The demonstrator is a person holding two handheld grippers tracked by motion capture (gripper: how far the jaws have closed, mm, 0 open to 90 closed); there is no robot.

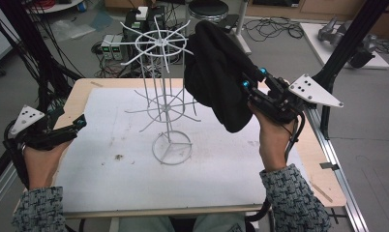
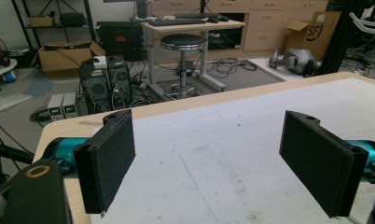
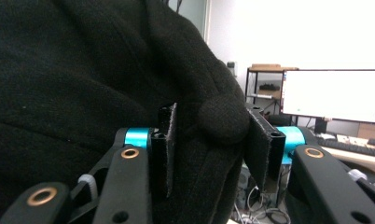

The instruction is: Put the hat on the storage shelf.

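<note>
High view, landmark: the white wire rack (image 1: 164, 96) stands upright near the middle of the surface (image 1: 110, 169); every place below is given from it.
High view, garment: the black fabric item (image 1: 216, 77) hangs to the right of the rack, its upper part level with the rack's top ring and draped against the prongs there; whether it is hooked on one cannot be told. Its long axis runs down and rightward, away from the rack's pole.
High view, right hand-held gripper (image 1: 250, 79): yours sits right of the rack, at the cloth's right edge, pointing up-left toward the top ring.
High view, left hand-held gripper (image 1: 79, 123): well left of the rack, low over the surface, nothing near it.
Left gripper view, state: jaws spread wide, bare surface between them.
Right gripper view, state: a fold of the black fabric lies between the jaws; the left pad (image 3: 169, 144) touches it, the right pad looks just clear, so the pinch reads as loosened, not firm.
Judgement: your right hand is by far the nearer; the coming move turns on the cloth's top lying up-left of those jaws, against the rack's upper prongs.
</note>
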